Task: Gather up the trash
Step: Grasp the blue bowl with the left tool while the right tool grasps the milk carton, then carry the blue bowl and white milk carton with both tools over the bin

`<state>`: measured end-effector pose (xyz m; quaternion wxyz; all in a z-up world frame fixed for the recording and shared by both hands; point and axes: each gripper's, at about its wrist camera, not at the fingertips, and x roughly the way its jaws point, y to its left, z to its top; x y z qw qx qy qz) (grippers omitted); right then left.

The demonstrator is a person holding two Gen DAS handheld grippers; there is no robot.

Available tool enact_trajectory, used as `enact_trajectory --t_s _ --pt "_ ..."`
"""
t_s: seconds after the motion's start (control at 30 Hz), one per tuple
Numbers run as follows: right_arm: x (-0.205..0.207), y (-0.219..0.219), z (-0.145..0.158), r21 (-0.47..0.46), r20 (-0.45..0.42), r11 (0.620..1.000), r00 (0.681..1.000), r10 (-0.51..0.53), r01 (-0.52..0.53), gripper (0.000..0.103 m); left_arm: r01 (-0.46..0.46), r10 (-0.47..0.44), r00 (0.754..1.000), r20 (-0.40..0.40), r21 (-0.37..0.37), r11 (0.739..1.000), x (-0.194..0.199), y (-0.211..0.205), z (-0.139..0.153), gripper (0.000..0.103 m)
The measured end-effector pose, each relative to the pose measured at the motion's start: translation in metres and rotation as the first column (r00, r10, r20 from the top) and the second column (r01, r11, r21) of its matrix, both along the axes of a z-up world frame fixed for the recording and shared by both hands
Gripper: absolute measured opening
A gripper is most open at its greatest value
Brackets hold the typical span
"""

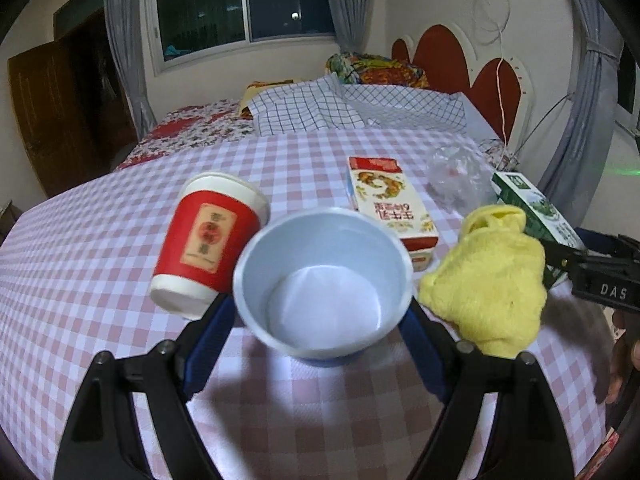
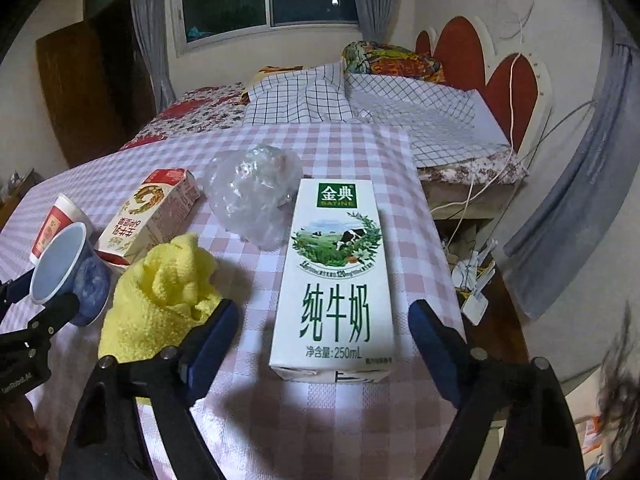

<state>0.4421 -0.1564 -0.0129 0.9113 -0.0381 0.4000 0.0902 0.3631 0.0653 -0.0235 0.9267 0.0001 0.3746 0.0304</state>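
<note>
While the left tongs [image 1: 320, 312] stand clamped on the blue cup [image 1: 324, 280], the right tongs [image 2: 324, 340] stand apart astride the green carton [image 2: 336, 280], lying flat near the table's [image 2: 360, 420] right edge, long axis running away from them.

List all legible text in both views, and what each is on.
"金典 SATINE" – green logo at the top of the white milk carton
"纯牛奶" – large green characters, same carton
"250mL" – line near its bottom edge; characters before it too small
"DAS" – body of the right tongs
Red-and-white carton: upside-down print, unreadable
Red paper cup: label blurred
</note>
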Motion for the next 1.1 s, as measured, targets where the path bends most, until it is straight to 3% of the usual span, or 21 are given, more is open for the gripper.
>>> enact_trajectory --t_s 0.07,0.17,0.2,0.23,0.67,1.1 --pt "0.001 -0.001 -0.001 -0.004 0.001 1.000 1.000 0.001 -0.001 0.085 -0.001 0.001 1.000 -0.003 0.005 1.000 0.005 -0.002 0.000 0.084" --pt "0.003 -0.005 -0.005 0.006 -0.022 1.000 1.000 0.009 -0.009 0.060 -0.007 0.007 1.000 -0.011 0.008 1.000 0.010 -0.002 -0.002 0.083" --pt "0.003 -0.007 -0.005 0.013 -0.021 1.000 1.000 0.013 -0.012 0.058 -0.005 0.005 1.000 -0.010 0.009 1.000 0.010 -0.003 -0.002 0.083" --pt "0.001 -0.007 -0.005 0.015 -0.021 1.000 1.000 0.018 -0.017 0.058 -0.002 0.003 1.000 -0.006 0.009 1.000 0.010 -0.003 -0.001 0.076" --pt "-0.045 -0.019 0.022 0.014 0.074 0.999 0.997 0.028 -0.029 0.056 0.050 -0.052 0.995 0.084 0.021 0.999 -0.022 -0.014 0.025 0.075" --pt "-0.150 -0.074 0.048 0.022 0.154 1.000 0.988 -0.013 0.010 0.056 0.187 -0.188 0.972 0.139 0.020 0.982 -0.083 -0.078 0.042 0.075"
